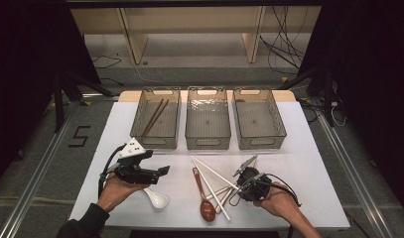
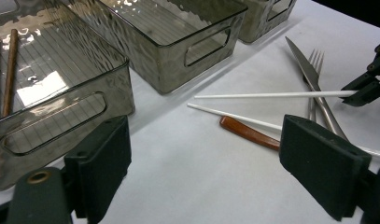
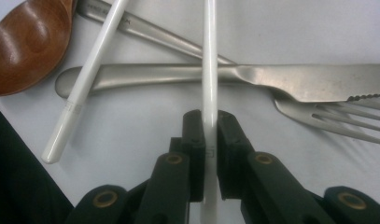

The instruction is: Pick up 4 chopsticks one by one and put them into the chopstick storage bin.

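Gripping one white chopstick (image 3: 209, 60) near its end, my right gripper (image 3: 210, 140) has its jaws closed on it, knife (image 3: 290, 79) and fork (image 3: 332, 116) lying just beyond them. A second white chopstick (image 3: 85, 79) and brown spoon (image 3: 24, 42) lie to their left. My left gripper (image 2: 204, 158) hovers with jaws wide open over bare worktop (image 2: 187, 177), bins (image 2: 169, 51) close ahead.

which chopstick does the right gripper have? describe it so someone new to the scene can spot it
On the white table, look in front of the three grey bins at the cutlery pile beside the brown spoon. Two white chopsticks lie there; the one meant is the white chopstick clamped near its end between the right gripper jaws, crossing over the knife. The other chopstick lies free beside the spoon.
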